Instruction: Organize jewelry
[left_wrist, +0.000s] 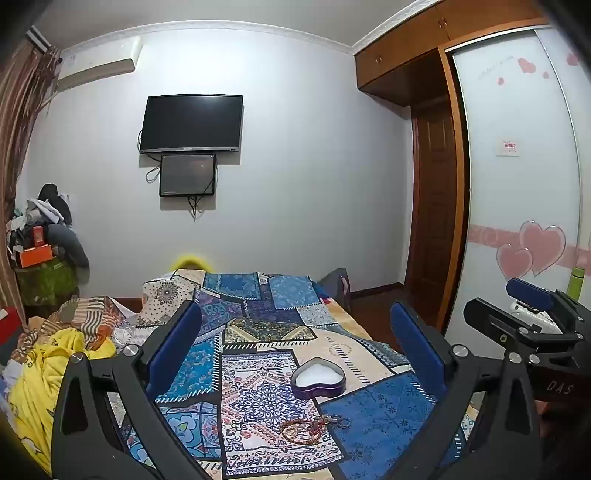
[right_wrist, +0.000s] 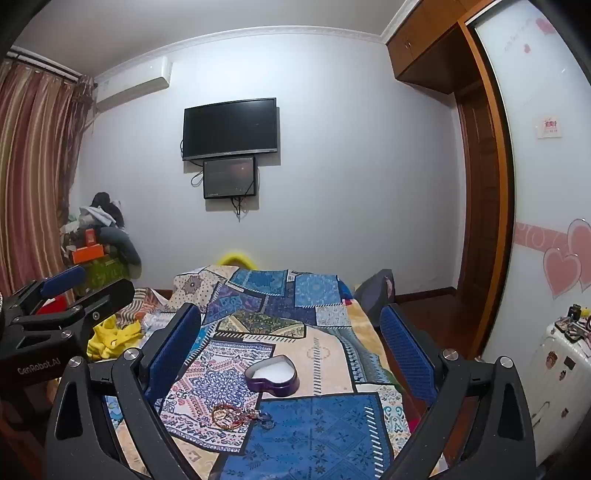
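A purple heart-shaped box (left_wrist: 318, 378) with a white lining stands open on the patchwork bedspread (left_wrist: 258, 325); it also shows in the right wrist view (right_wrist: 272, 376). In front of it lies a small heap of jewelry (left_wrist: 314, 428): reddish bead bracelets and metal rings, also in the right wrist view (right_wrist: 242, 415). My left gripper (left_wrist: 295, 339) is open and empty, held above the bed short of the jewelry. My right gripper (right_wrist: 291, 336) is open and empty, held likewise. Each gripper shows at the edge of the other's view: the right gripper (left_wrist: 532, 317) and the left gripper (right_wrist: 70, 295).
Crumpled yellow and striped bedding (left_wrist: 62, 354) lies left of the bedspread. A pile of clothes and orange boxes (left_wrist: 40, 236) stands at the far left. A wardrobe with heart stickers (left_wrist: 524, 221) is on the right, with a white suitcase (right_wrist: 557, 369) beside it. A TV (left_wrist: 192, 123) hangs on the wall.
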